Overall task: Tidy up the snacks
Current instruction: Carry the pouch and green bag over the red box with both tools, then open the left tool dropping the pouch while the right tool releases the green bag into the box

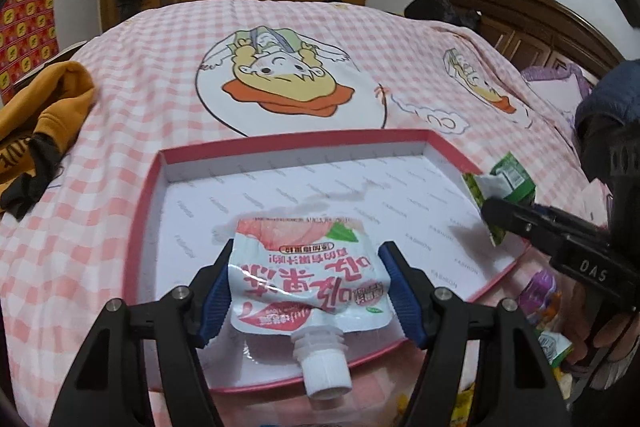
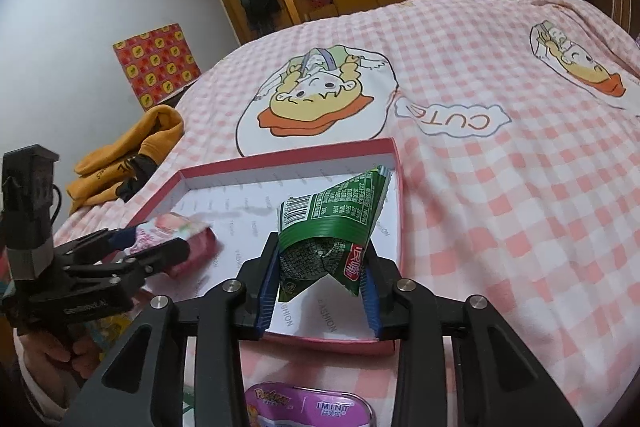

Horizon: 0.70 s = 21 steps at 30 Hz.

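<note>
A pink peach jelly pouch (image 1: pixel 308 275) with a white spout cap sits between the blue pads of my left gripper (image 1: pixel 308 259), which is shut on its sides. The pouch is held over the near part of a shallow pink-rimmed box lid (image 1: pixel 280 143) with a white inside, lying on the bed. My right gripper (image 2: pixel 322 251) is shut on a crumpled green snack packet (image 2: pixel 336 211) over the lid's right near corner (image 2: pixel 394 163). Each gripper shows in the other view: the right gripper (image 1: pixel 500 215) with the green packet (image 1: pixel 508 175), the left gripper (image 2: pixel 160 247) with the pink pouch (image 2: pixel 180 231).
The lid rests on a pink checked bedcover (image 1: pixel 120 207) with cartoon prints. A yellow hoodie (image 1: pixel 44 107) lies at the left. A purple mint tin (image 2: pixel 308 407) and other snack packs (image 1: pixel 544 291) lie near the front edge. A dark headboard (image 1: pixel 540 23) stands at the right.
</note>
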Available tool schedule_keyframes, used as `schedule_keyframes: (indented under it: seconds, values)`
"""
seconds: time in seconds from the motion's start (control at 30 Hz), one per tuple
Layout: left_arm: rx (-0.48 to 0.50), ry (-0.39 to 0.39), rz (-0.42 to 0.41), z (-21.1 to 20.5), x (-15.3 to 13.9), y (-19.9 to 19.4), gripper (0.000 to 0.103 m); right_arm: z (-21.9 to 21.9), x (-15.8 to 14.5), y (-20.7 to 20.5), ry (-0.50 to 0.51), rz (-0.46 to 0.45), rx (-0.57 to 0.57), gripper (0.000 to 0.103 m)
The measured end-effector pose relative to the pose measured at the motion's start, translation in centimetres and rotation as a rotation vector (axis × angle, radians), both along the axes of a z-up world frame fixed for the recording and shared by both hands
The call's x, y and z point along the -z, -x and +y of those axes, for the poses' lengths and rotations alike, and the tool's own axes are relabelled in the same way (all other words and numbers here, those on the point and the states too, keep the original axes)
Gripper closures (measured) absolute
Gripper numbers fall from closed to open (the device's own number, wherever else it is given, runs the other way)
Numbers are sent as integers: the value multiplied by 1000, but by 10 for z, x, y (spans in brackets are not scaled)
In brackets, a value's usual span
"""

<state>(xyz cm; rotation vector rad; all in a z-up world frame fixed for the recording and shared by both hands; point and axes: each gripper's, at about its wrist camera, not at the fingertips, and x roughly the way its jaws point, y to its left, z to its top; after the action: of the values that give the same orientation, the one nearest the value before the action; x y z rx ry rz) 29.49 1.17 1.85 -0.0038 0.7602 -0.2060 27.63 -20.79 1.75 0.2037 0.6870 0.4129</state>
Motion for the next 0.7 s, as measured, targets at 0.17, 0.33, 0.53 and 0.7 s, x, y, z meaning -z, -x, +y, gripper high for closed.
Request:
schedule_keyframes:
  seconds: [0.17,0.33,0.53,0.7]
  values:
    - [-2,11,-26,0,-3,3,30,6,-1,4,39,-12,4,65]
    - [-4,28,-20,3,-4,2,30,8,-1,4,53,-12,9,64]
    - [0,56,-39,6,-7,6,23,5,0,3,45,-7,22,62]
    - [8,64,-58,6,-10,10,18,5,-2,4,41,-12,16,58]
